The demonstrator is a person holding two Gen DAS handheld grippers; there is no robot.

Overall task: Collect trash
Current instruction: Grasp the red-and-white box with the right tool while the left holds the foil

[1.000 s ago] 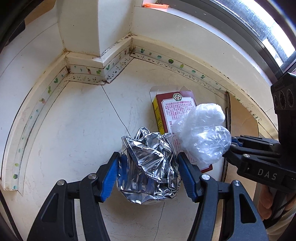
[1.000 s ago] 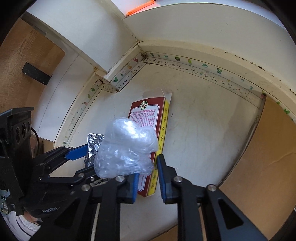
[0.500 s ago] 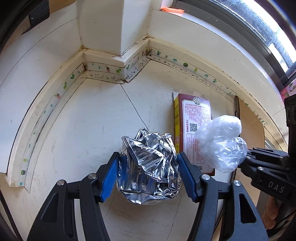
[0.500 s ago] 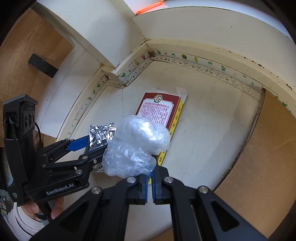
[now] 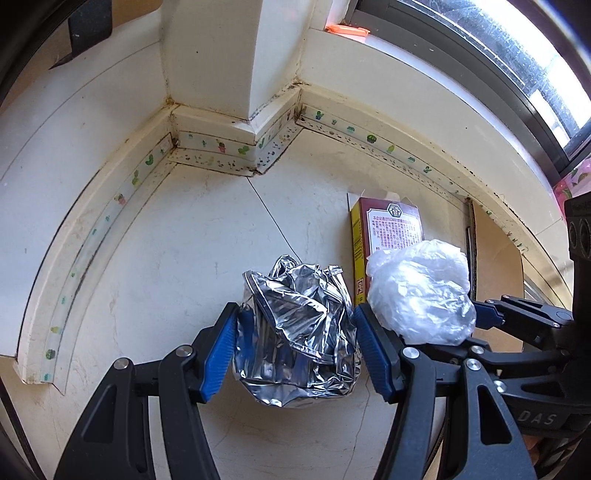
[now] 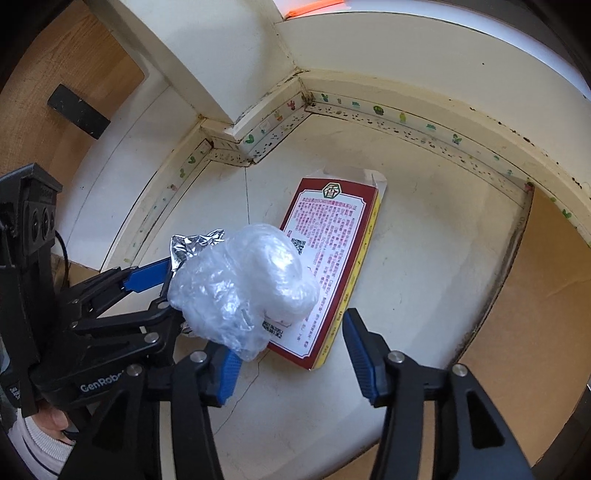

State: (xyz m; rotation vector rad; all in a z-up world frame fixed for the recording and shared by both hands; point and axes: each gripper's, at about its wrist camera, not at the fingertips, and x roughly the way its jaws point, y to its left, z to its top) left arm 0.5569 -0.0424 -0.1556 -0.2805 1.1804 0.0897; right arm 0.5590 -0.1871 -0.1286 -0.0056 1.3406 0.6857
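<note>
A crumpled silver foil wad point(image 5: 295, 332) sits between the blue pads of my left gripper point(image 5: 295, 347), which is shut on it above the pale floor. A clear plastic wad point(image 5: 421, 295) rests against the left gripper's right finger point(image 5: 373, 347). My right gripper point(image 6: 291, 354) has its jaws opening. The plastic wad point(image 6: 243, 291) lies over its left finger point(image 6: 225, 369), and the right pad stands well apart from it. A red and yellow printed box point(image 6: 332, 240) lies flat on the floor below both grippers, also seen as the box point(image 5: 391, 232) beyond the foil.
A white pillar point(image 5: 221, 74) juts into the corner, with a cactus-print strip point(image 5: 221, 147) along the baseboard. A brown cardboard sheet point(image 6: 535, 295) covers the floor at the right. A window point(image 5: 498, 44) with an orange object point(image 5: 347, 31) on its sill is above. A person's hand point(image 6: 55, 421) holds the left gripper.
The right gripper's jaws, shut on the plastic wad half a second ago, now stand wide apart. The plastic wad has come up against the left gripper's finger. The left gripper still holds the foil.
</note>
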